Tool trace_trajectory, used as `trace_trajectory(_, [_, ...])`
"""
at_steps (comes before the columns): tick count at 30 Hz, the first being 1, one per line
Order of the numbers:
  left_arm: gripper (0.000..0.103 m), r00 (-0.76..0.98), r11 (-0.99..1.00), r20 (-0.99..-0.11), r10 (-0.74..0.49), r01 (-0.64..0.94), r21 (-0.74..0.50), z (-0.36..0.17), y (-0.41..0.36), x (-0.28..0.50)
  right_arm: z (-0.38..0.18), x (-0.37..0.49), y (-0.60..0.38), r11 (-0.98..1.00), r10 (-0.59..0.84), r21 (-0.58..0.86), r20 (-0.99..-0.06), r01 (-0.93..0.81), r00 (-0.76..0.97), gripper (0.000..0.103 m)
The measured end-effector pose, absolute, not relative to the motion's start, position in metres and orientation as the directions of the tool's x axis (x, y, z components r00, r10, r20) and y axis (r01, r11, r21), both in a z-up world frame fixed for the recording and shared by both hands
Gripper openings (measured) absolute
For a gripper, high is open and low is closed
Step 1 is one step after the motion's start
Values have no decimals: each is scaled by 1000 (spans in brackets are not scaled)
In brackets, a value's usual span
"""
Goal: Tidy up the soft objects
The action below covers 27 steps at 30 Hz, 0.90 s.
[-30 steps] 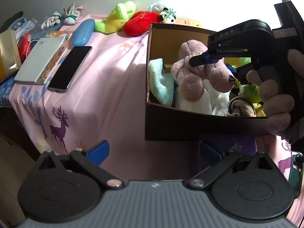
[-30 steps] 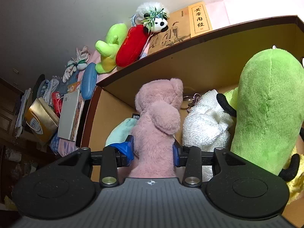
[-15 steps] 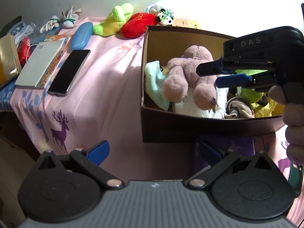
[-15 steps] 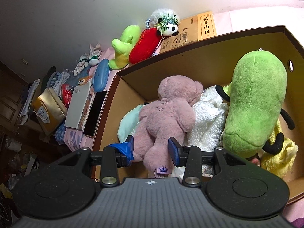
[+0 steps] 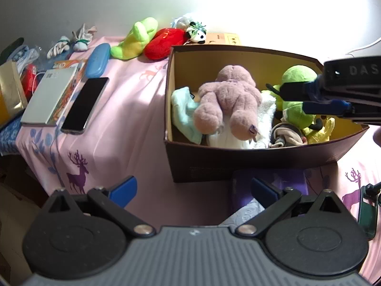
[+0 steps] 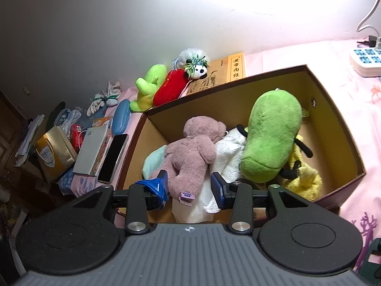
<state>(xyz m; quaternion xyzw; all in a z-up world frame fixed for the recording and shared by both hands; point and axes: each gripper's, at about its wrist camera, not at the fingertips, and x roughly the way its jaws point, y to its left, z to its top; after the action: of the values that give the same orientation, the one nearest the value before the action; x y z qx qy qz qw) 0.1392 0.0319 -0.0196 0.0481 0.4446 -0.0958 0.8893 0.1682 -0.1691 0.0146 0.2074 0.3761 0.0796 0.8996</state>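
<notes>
A pink plush bear (image 5: 228, 102) (image 6: 190, 152) lies face down in a brown cardboard box (image 5: 214, 166) (image 6: 333, 119), on white and mint cloths. A green plush (image 6: 271, 133) (image 5: 297, 95) and a yellow one (image 6: 307, 178) lie in the box's right part. My right gripper (image 6: 189, 187) is open and empty, just above the bear's leg; it also shows in the left wrist view (image 5: 300, 100) over the box. My left gripper (image 5: 193, 190) is open and empty in front of the box. A lime plush (image 5: 135, 40), a red plush (image 5: 166, 41) and a small panda (image 5: 197, 33) lie behind the box.
On the pink cloth left of the box lie a black phone (image 5: 85, 104), a white book (image 5: 47, 95), a blue case (image 5: 97, 59), tied gloves (image 5: 71, 43) and a gold bag (image 6: 52, 155). A power strip (image 6: 366, 59) sits far right. A yellow book (image 6: 228, 71) lies behind the box.
My right gripper opened and let go of the pink bear, which now lies in the box. The gripper then pulled back and up. The left gripper stayed put.
</notes>
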Motion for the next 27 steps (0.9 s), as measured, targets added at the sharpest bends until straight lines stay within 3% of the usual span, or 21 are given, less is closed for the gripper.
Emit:
trace_trajectory(9, [101, 615, 967, -779, -126, 251, 42, -9, 9, 127, 29, 119, -188, 944, 168, 325, -614, 53, 772, 24])
trace_trajectory(27, [101, 637, 965, -764, -106, 250, 75, 0, -68, 68, 33, 23, -254, 941, 54, 297, -607, 163, 793, 24])
